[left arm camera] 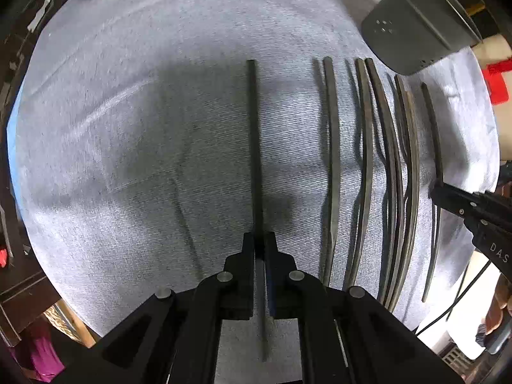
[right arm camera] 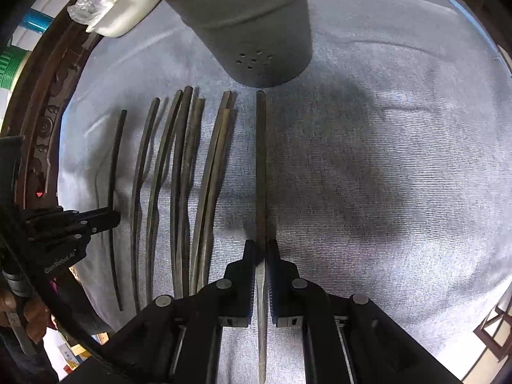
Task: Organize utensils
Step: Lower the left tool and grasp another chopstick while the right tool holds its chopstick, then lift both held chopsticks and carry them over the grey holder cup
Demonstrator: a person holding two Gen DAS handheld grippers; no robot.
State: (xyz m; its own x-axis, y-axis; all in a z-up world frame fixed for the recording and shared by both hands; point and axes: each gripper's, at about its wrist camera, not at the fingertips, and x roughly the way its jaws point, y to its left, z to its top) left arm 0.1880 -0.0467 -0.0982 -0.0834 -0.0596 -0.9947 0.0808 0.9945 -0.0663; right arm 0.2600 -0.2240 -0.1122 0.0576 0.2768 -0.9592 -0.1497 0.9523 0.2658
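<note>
Several dark chopsticks (left arm camera: 364, 166) lie side by side on a pale blue cloth (left arm camera: 144, 128); they also show in the right wrist view (right arm camera: 179, 176). My left gripper (left arm camera: 259, 240) is shut on one chopstick (left arm camera: 254, 134), the leftmost of the row. It shows at the left of the right wrist view (right arm camera: 112, 217). My right gripper (right arm camera: 261, 246) is shut on another chopstick (right arm camera: 261, 160), the rightmost. It shows at the right of the left wrist view (left arm camera: 436, 192). A grey metal utensil cup (right arm camera: 249, 22) with drain holes stands just beyond the chopsticks' far ends.
A white tray (right arm camera: 118, 9) with clear plastic sits at the cloth's far left. The cup also shows at the upper right of the left wrist view (left arm camera: 419, 22). A dark wooden table rim (right arm camera: 41, 121) runs along the left. Red items (left arm camera: 496, 80) lie beyond the cloth.
</note>
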